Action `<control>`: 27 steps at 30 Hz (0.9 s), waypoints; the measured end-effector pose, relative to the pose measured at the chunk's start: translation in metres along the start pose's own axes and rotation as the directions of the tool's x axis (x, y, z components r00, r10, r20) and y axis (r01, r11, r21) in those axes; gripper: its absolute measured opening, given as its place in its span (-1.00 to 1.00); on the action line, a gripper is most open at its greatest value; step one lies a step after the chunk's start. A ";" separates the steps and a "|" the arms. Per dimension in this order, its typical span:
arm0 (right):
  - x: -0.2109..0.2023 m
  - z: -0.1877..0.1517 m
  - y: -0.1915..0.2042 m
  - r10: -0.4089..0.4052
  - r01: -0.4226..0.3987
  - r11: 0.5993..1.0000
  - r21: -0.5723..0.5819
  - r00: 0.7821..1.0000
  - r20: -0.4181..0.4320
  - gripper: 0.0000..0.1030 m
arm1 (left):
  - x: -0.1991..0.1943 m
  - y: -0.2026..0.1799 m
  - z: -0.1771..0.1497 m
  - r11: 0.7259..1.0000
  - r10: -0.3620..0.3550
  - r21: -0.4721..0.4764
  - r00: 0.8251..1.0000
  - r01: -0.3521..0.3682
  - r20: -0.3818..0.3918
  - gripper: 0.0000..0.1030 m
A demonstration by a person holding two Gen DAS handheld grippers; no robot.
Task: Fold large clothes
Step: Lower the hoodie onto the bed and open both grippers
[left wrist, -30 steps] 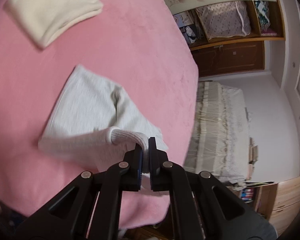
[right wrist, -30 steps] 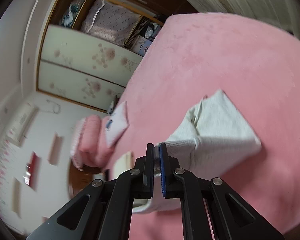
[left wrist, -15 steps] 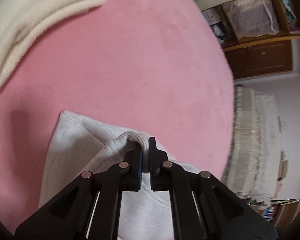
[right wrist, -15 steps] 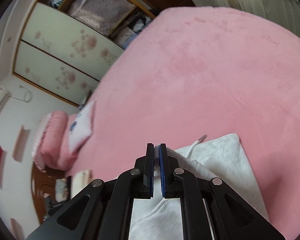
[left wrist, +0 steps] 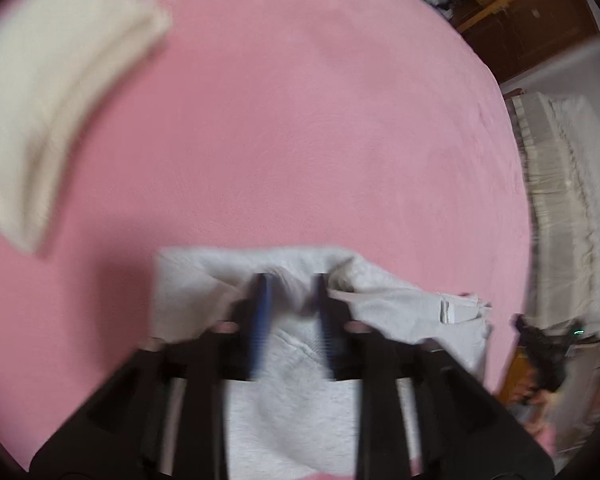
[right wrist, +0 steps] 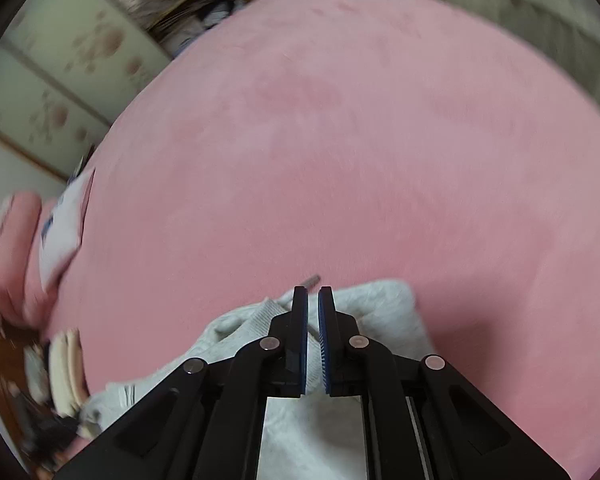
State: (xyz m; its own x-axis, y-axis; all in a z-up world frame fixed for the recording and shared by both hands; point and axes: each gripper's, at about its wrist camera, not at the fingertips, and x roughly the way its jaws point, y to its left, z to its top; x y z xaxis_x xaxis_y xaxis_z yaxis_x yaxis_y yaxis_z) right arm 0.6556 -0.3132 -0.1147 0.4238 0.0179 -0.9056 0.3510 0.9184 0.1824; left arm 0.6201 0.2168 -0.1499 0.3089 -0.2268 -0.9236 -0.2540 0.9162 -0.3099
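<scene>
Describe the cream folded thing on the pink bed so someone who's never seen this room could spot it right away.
Start from the wide pink bedspread filling the left wrist view. At its upper left lies the cream folded cloth, alone and apart from the rest. It is thicker and yellower than the pale grey garment lying at the near edge.

Both grippers have swung down: the left gripper (left wrist: 290, 280) is opening off the grey garment (left wrist: 400, 308), the right gripper (right wrist: 313, 294) parting too.

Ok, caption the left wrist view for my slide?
Left claw opening over the grey garment on the pink bedspread.
</scene>
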 end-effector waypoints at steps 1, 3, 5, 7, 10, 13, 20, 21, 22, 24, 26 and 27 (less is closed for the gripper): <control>-0.010 0.001 0.005 -0.011 0.011 1.000 -0.023 1.000 0.002 -0.65 | -0.019 -0.006 0.003 0.997 0.071 0.022 0.994 -0.073 0.082 0.45; -0.029 -0.001 0.016 0.009 -0.008 0.997 -0.071 1.000 0.009 -0.54 | -0.051 -0.016 0.002 0.990 0.133 0.020 0.968 -0.141 0.212 0.55; -0.047 -0.008 0.028 0.060 -0.060 0.992 -0.110 0.998 -0.002 -0.54 | -0.068 -0.028 -0.004 0.992 0.101 0.052 0.966 -0.116 0.238 0.55; -0.057 -0.022 0.045 0.134 -0.139 0.978 -0.153 0.990 -0.042 -0.54 | -0.078 -0.045 -0.018 0.994 0.027 0.093 0.975 -0.049 0.223 0.55; -0.060 -0.055 0.077 0.257 -0.277 0.931 -0.239 0.960 -0.113 -0.54 | -0.078 -0.068 -0.060 0.979 -0.120 0.179 0.984 0.096 0.129 0.50; -0.057 -0.093 0.109 0.281 -0.321 0.870 -0.376 0.947 -0.157 -0.54 | -0.059 -0.097 -0.100 0.953 -0.220 0.224 0.975 0.206 0.038 0.08; -0.035 -0.173 0.130 0.339 -0.458 0.793 -0.403 0.880 -0.332 -0.87 | 0.016 -0.136 -0.183 0.949 -0.158 0.249 0.973 0.196 -0.166 -0.72; -0.032 -0.180 0.130 0.328 -0.453 0.787 -0.419 0.883 -0.337 -0.87 | 0.025 -0.137 -0.190 0.952 -0.143 0.247 0.976 0.182 -0.167 -0.72; -0.030 -0.187 0.129 0.327 -0.455 0.780 -0.429 0.882 -0.340 -0.87 | 0.033 -0.138 -0.195 0.957 -0.115 0.246 0.980 0.153 -0.164 -0.72; -0.024 -0.195 0.126 0.334 -0.462 0.777 -0.428 0.878 -0.341 -0.87 | 0.047 -0.134 -0.199 0.964 -0.091 0.234 0.984 0.126 -0.154 -0.72; -0.008 -0.194 0.122 0.345 -0.470 0.787 -0.399 0.872 -0.348 -0.87 | 0.065 -0.129 -0.195 0.971 -0.090 0.207 0.987 0.116 -0.131 -0.72; 0.006 -0.191 0.118 0.346 -0.468 0.791 -0.393 0.873 -0.343 -0.87 | 0.072 -0.128 -0.193 0.974 -0.081 0.201 0.990 0.103 -0.111 -0.74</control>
State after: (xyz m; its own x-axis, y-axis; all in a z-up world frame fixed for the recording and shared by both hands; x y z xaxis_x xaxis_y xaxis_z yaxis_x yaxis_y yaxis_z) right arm 0.5399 -0.1290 -0.1717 0.2048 0.4692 -0.8590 -0.2488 0.8737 0.4179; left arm 0.4977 0.0191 -0.2197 0.2249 -0.3359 -0.9147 -0.0315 0.9357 -0.3514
